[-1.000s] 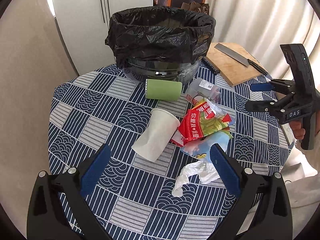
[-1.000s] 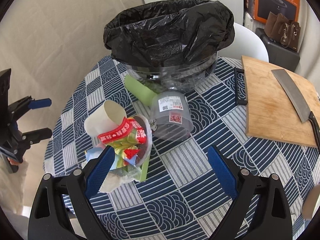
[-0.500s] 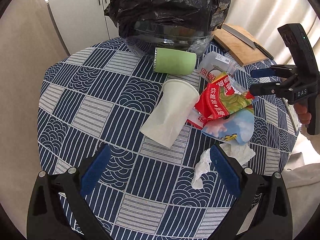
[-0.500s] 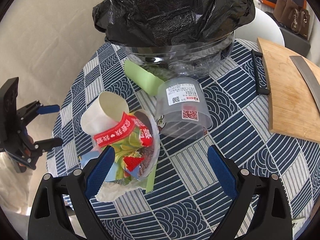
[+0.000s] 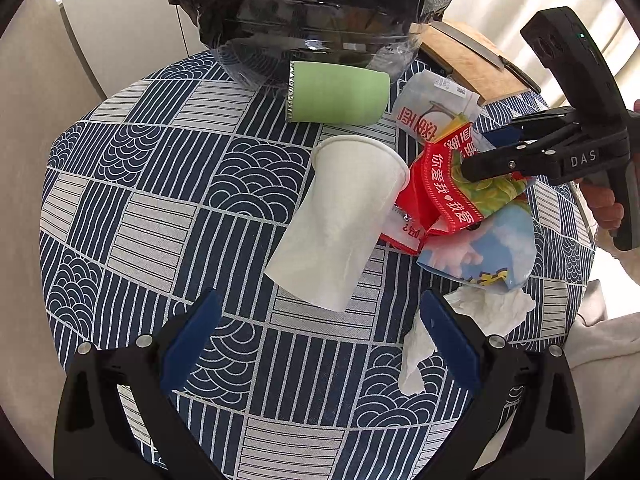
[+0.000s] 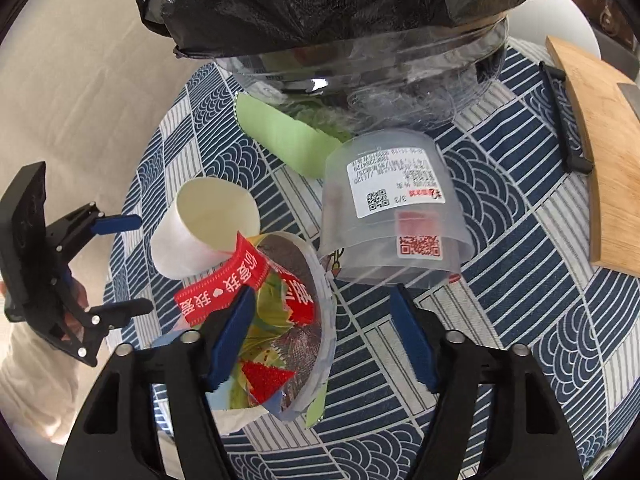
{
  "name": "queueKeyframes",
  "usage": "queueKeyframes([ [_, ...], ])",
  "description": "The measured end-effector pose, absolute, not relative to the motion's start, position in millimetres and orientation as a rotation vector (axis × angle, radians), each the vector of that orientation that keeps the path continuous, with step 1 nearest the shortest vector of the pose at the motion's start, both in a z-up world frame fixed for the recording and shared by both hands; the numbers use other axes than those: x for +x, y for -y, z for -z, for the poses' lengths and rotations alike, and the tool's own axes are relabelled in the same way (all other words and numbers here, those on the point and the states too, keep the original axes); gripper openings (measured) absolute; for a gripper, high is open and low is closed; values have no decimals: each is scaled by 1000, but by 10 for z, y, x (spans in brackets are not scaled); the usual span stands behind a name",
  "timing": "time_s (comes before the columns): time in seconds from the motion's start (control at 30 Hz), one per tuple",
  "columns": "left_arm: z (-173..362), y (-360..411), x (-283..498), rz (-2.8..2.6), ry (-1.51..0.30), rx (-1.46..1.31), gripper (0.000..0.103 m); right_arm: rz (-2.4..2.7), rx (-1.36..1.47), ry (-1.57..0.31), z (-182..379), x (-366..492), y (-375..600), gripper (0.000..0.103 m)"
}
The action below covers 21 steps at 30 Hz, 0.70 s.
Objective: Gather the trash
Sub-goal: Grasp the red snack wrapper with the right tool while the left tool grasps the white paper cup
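Reaching with jaws spread, both the left gripper (image 5: 320,332) and right gripper (image 6: 324,320) hold nothing — cups, wrappers and tissue (image 5: 492,312) lie uncollected beside the bin (image 6: 360,56).

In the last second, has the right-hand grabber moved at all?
Yes. The right gripper has moved in toward the red snack wrapper, judged against the tablecloth; its fingers now reach the wrapper, open.

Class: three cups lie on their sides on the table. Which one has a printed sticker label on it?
The clear plastic cup, lying in front of the bin. It alone bears a white label with QR codes; the white paper cup and the green cup are plain.
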State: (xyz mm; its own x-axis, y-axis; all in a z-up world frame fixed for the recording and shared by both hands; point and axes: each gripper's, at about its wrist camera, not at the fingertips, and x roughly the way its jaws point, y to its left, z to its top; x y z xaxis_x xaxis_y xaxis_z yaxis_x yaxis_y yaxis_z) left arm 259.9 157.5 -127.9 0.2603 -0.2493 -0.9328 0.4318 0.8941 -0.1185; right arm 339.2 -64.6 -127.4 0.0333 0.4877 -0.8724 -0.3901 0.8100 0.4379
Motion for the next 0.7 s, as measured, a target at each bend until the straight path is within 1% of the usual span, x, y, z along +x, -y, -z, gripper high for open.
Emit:
queueKeyframes([
  [0.03,1294,-1566,2614,468,-1227,179,97,-700,116,-1409,1311,3407,636,20],
  [0.07,1309,-1557,2627,471,-1231,184,97,-708,139,-1409,1308,3412,641,16],
  [0.2,1336,-1518,2669,496,-1235,191,97,-735,99,-1377,1221,3342,620,13],
  [0.27,1339,-1497,2695,506,-1230,197,97,-738,90,-1368,1183,3306,627,9],
  [0.47,1332,-1412,2798,542,-1214,193,97,-747,115,-1320,986,3248,741,5],
  [0.7,1393,-1297,2886,559,-1223,199,97,-750,123,-1268,767,3209,905,5],
])
